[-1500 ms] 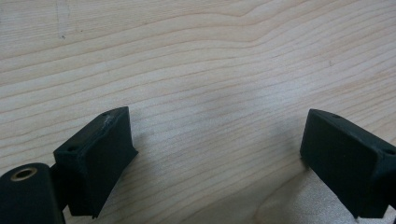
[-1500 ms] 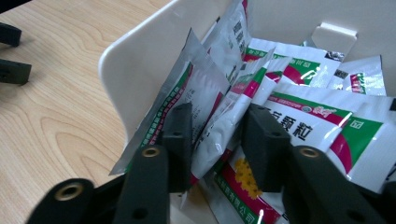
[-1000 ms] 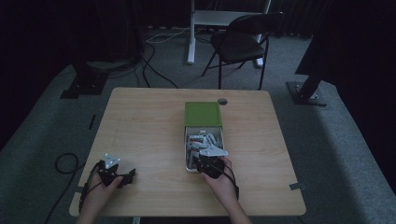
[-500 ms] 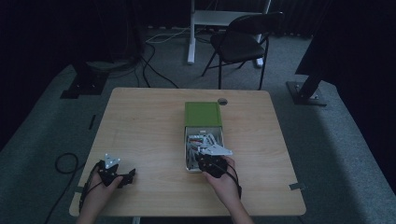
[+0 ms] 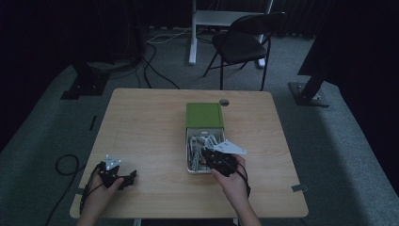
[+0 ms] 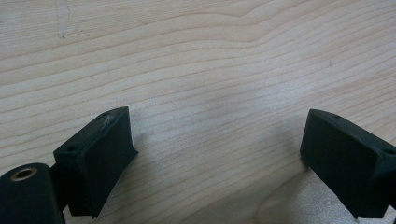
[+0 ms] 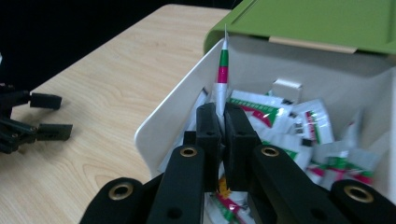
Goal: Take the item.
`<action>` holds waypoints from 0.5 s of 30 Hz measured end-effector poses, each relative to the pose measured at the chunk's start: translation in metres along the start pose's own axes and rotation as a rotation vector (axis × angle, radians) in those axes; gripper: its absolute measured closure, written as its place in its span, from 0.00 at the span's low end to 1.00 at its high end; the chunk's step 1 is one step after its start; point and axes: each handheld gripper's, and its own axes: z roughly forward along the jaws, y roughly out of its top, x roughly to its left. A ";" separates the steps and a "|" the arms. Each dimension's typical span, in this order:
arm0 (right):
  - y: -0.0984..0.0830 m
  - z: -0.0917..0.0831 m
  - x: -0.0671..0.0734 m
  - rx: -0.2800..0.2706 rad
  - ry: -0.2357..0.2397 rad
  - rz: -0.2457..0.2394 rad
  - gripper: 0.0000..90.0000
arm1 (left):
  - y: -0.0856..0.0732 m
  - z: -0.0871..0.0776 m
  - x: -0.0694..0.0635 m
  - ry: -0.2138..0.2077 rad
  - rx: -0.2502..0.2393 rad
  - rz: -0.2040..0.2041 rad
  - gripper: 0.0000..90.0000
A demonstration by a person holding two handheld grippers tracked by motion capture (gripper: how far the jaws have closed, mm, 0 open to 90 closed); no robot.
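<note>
Your left hand-held gripper [image 5: 123, 177] and right hand-held gripper [image 5: 210, 155] are matte black with blocky jaws, brass-ringed pivot holes, grey three-cornered top plates and trailing black cables.

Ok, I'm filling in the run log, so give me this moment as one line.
right claw: shut on packet, edge-on | over white box of packets | left claw: open, nothing between, over table

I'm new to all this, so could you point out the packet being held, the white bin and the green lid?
packet [image 7: 222, 70], right gripper view, on its red and green striped upper end.
white bin [image 7: 170, 114], right gripper view, on its left wall.
green lid [image 5: 204, 115], high view, middle of its top.
</note>
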 end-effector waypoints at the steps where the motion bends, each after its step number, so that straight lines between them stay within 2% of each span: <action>1: 0.001 -0.002 -0.002 -0.010 0.001 0.011 0.96 | 0.000 0.000 0.000 0.000 0.000 0.000 0.11; 5: 0.007 -0.012 -0.010 -0.027 0.000 0.026 0.96 | 0.000 0.000 0.000 0.000 0.000 0.000 0.11; 8: 0.010 -0.019 -0.014 -0.044 -0.016 0.023 0.96 | 0.000 0.000 0.000 0.000 0.001 0.000 0.11; 15: 0.018 -0.038 -0.028 -0.090 -0.036 0.050 0.96 | 0.000 0.000 0.000 0.000 0.003 0.002 0.11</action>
